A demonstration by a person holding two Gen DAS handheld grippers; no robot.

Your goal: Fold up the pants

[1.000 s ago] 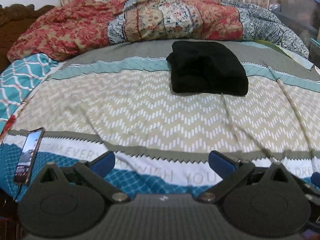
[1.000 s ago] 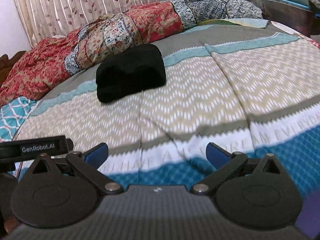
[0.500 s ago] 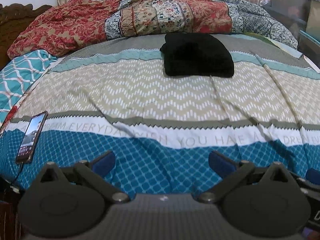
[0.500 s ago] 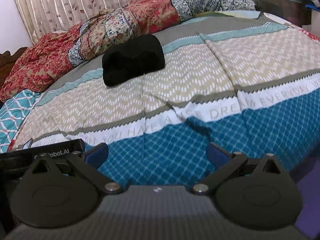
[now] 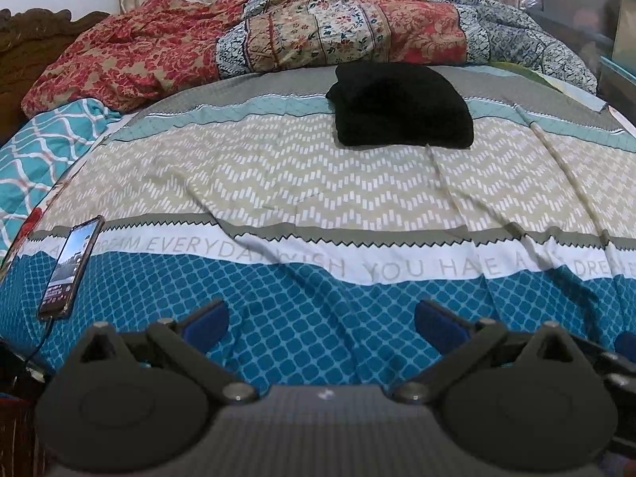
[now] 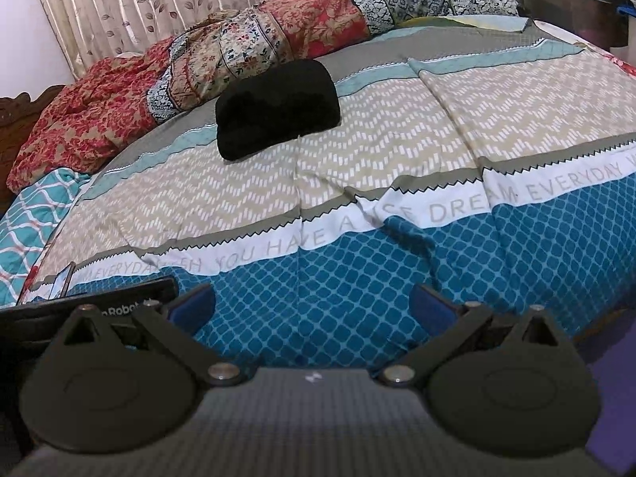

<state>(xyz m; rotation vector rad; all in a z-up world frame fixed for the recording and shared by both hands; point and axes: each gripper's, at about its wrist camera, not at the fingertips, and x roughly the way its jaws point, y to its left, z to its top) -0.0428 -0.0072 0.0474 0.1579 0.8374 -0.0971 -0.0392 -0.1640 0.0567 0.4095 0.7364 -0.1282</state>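
The black pants (image 5: 401, 107) lie folded in a compact bundle on the far part of the bed, next to the rolled quilt; they also show in the right wrist view (image 6: 278, 107). My left gripper (image 5: 322, 322) is open and empty, low over the near blue edge of the bedspread, far from the pants. My right gripper (image 6: 312, 304) is open and empty too, over the same near edge. The left gripper's body (image 6: 87, 306) shows at the left of the right wrist view.
A patterned bedspread (image 5: 318, 183) covers the bed. A rolled floral quilt (image 5: 278, 43) lies along the far side before curtains. A phone (image 5: 71, 266) on a cable lies at the near left edge. A teal pillow (image 5: 39, 147) is at left. Storage boxes (image 5: 576, 4) stand at right.
Both grippers have pulled back from the pants toward the near edge of the bed; more of the blue band now shows. The pants have not moved. Both jaws stay open.
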